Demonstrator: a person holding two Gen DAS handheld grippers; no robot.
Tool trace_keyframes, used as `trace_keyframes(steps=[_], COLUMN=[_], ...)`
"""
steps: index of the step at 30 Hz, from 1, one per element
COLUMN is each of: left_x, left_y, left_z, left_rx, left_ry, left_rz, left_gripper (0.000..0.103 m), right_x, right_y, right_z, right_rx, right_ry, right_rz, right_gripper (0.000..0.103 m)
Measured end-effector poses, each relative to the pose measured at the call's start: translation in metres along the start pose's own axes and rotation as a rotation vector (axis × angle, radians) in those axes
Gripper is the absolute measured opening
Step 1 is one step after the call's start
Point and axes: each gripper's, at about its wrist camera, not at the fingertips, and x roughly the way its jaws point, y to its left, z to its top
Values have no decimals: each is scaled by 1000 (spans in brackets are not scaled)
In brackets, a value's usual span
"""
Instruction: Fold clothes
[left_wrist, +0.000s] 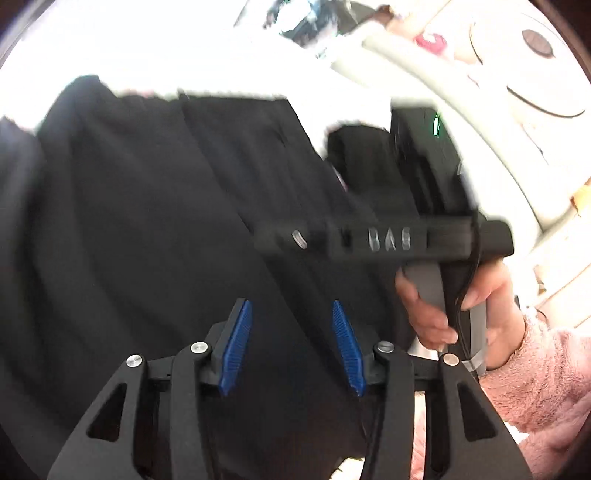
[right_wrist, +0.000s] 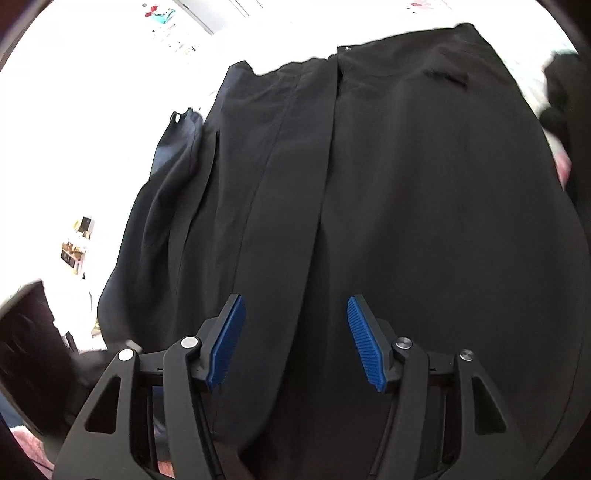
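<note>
Only the left wrist view shows a hand (left_wrist: 461, 310).

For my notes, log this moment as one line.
step: fold trousers | black trousers: spread flat | left gripper: open, empty | right gripper: open, empty

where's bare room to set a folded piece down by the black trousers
Bare white surface lies left of the black trousers and beyond their waistband. The trousers' right side is crowded: the right gripper and hand sit there.
</note>
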Motion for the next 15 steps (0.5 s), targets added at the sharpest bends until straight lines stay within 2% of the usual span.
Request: trace_keyframes(steps=[3, 4, 6, 8, 10, 12, 15], left_x=[5, 13, 30, 43, 54, 64, 75], left_y=[47, 68, 110, 147, 186, 228, 285], left_z=[51, 68, 99, 128, 154, 170, 167], left_rx=[8, -14, -82, -138, -195, -288, -450], left_ry=[-78, -87, -94, -122, -126, -152, -133], left_rz=[173, 232, 276, 382, 580, 628, 640], left_gripper=[53, 53, 53, 53, 53, 53, 53], right_x=[21, 29, 47, 70, 93, 117, 145], right_y=[-5, -7, -10, -15, -28, -42, -52], right_z=[58, 81, 122, 162, 196, 222, 241], right_rx=[-22, -28, -52, -54, -23, 3, 19], right_ry=[5, -2, -12, -22, -36, -52, -36], right_rz=[-19, -33, -53, -53, -50, -81, -127], right_gripper=[63, 63, 63, 63, 62, 63, 66])
